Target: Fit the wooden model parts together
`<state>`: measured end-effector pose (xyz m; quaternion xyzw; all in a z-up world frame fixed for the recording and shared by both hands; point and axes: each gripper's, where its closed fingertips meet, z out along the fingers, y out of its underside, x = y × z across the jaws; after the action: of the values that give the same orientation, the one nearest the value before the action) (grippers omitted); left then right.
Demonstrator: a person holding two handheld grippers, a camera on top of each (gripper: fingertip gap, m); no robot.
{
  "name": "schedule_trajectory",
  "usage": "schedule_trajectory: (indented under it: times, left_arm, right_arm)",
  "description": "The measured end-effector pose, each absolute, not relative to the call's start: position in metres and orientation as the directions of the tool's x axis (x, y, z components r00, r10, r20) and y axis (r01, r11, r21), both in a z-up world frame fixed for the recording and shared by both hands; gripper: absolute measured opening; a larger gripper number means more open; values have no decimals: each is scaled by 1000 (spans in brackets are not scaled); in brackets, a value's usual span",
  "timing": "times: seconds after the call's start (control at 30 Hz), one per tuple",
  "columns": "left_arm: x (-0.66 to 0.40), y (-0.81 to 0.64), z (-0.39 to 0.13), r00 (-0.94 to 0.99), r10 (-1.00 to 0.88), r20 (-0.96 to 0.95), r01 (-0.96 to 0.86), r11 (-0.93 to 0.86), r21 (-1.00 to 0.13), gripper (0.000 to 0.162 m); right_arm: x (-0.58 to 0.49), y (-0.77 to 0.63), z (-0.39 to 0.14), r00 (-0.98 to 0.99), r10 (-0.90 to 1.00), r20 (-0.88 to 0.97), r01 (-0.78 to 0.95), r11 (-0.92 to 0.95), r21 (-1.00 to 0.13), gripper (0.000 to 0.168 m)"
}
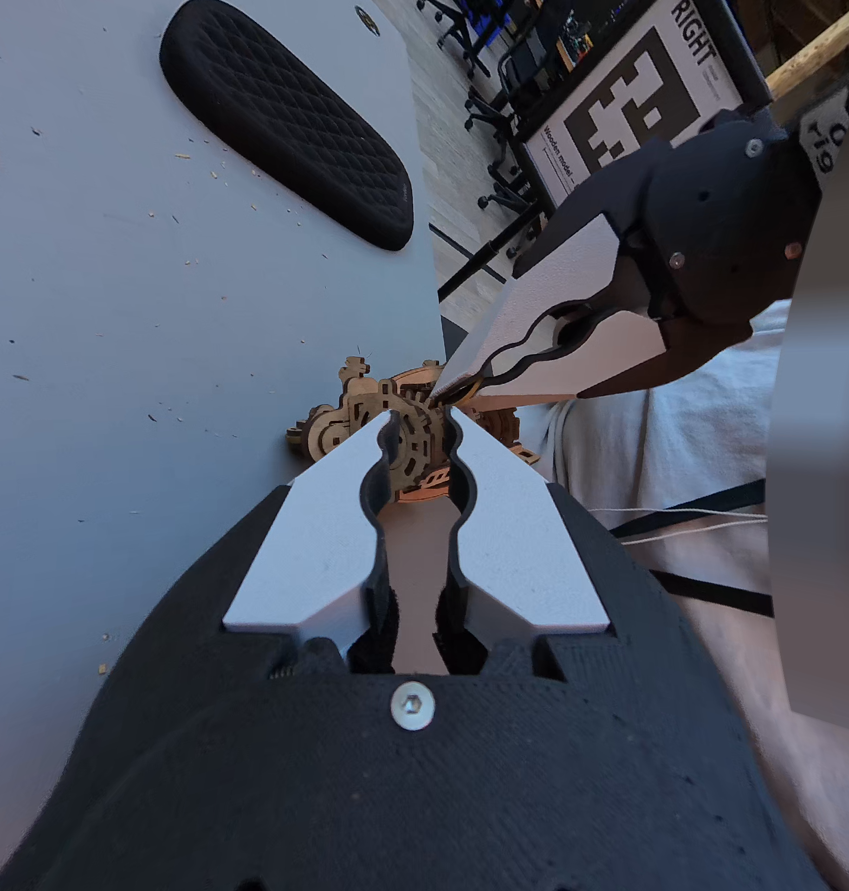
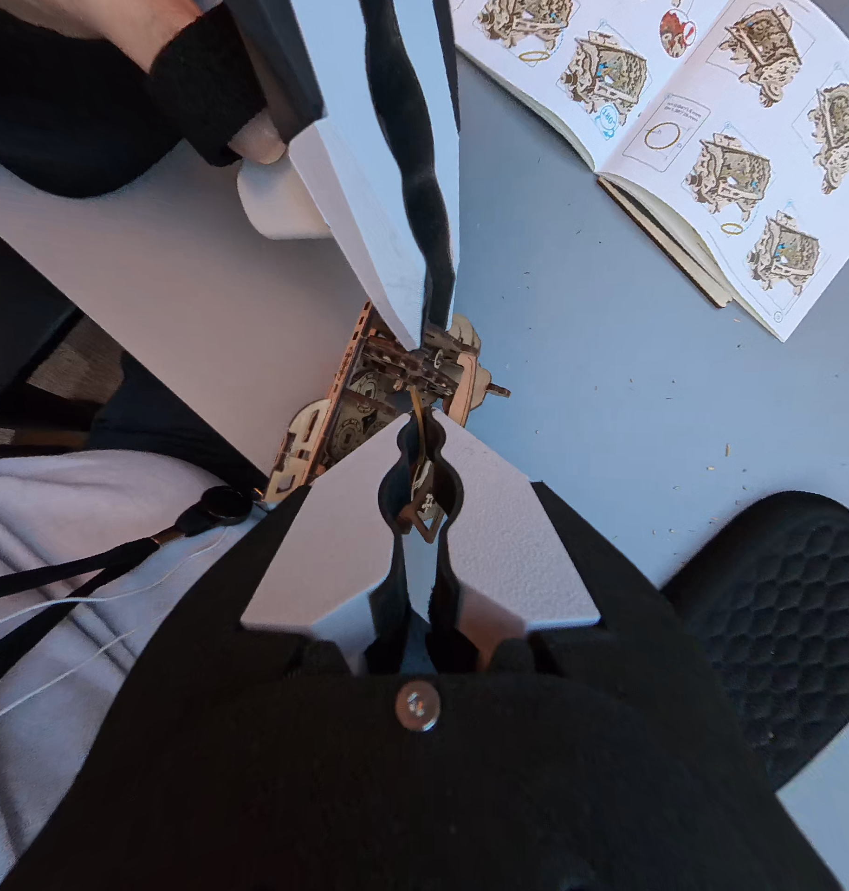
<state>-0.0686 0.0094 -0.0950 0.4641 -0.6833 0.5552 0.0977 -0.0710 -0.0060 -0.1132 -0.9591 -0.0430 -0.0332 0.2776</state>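
Left wrist view: left gripper (image 1: 420, 417) jaws clamp laser-cut geared wooden model (image 1: 364, 424); right gripper (image 2: 422, 419) jaws pinch rubber band (image 2: 418, 434).

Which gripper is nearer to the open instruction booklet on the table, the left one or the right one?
Probably the right gripper: the instruction booklet lies beyond it, to its right. The left gripper meets it at the wooden model; its view lacks the booklet.

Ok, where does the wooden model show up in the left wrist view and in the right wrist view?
Left wrist view: wooden model at centre, gripped at the left gripper fingertips.
Right wrist view: wooden model left of centre, just beyond the right gripper.
Shared landmark: the black quilted pad on the grey table.
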Motion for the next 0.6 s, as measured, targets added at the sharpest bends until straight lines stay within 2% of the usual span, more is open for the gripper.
schedule_trajectory:
  times: [0.1,0.3,0.5,0.6]
  left_arm:
    - [-71,9,-96,-533,-537,654,-747,-64,-661,12]
    - [-74,9,-86,-554,-496,669,-725,-109,-680,16]
    - [-86,1,-46,-719,-385,578,-588,-107,-802,16]
    - [-102,-8,-36,-859,-369,355,-401,54,-915,14]
  right_arm:
    - [-73,-6,-114,986,94,137,151,-851,-504,0]
    - [-74,-7,-112,996,84,26,85,-849,-522,0]
    - [-81,0,-75,985,171,9,130,-714,-688,0]
    - [-82,-1,-60,970,232,75,210,-638,-741,0]
